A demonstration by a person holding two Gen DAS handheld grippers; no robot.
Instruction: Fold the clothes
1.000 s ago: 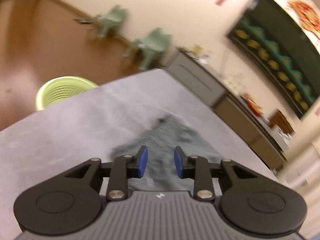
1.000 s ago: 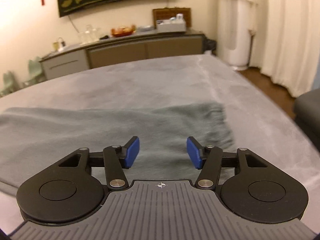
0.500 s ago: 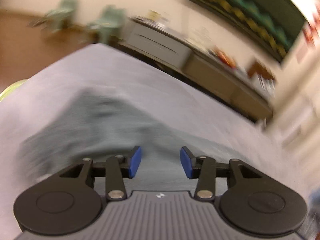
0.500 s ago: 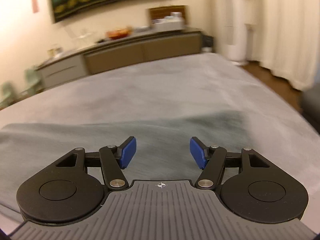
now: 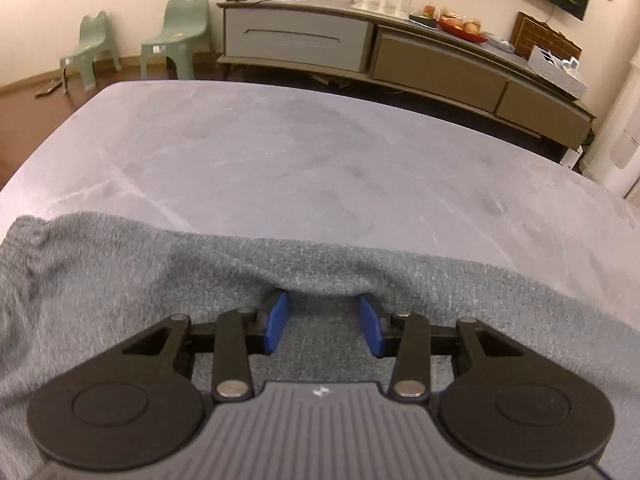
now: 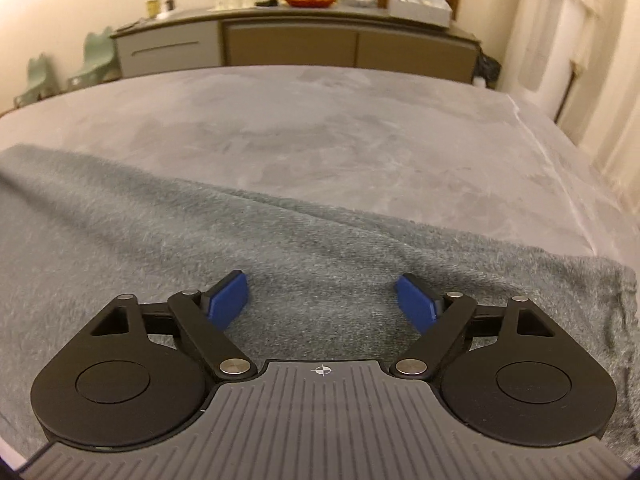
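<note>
One grey fuzzy garment (image 5: 120,280) lies spread flat across the near part of a grey-covered table (image 5: 320,160), and both cameras look over it from close above.

The left wrist view catches stuff the right one only shows tiny at its left edge: two pale green kiddie chairs (image 5: 176,36) on the wood floor by the wall, plus the garment's left end where it bunches up a bit. The right wrist view has what the left doesn't: the garment's right end (image 6: 616,320) with a ribbed-looking hem, and cream curtains (image 6: 592,60) past the table's right edge. Both show the long low sideboard (image 5: 400,48) against the far wall with bits and pieces on top.

Left gripper (image 5: 323,320): its two blue pads sit apart with nothing between them, tips poking just under a raised fold along the garment's far edge, so the pad ends are partly hidden. Right gripper (image 6: 322,302): its two blue pads are spread even wider, hanging just over the garment with nothing pinched. Whether they touch the fabric is hard to say.

Past the garment's far edge the table cover is bare all the way to its back edge, so there's lots of open room.
</note>
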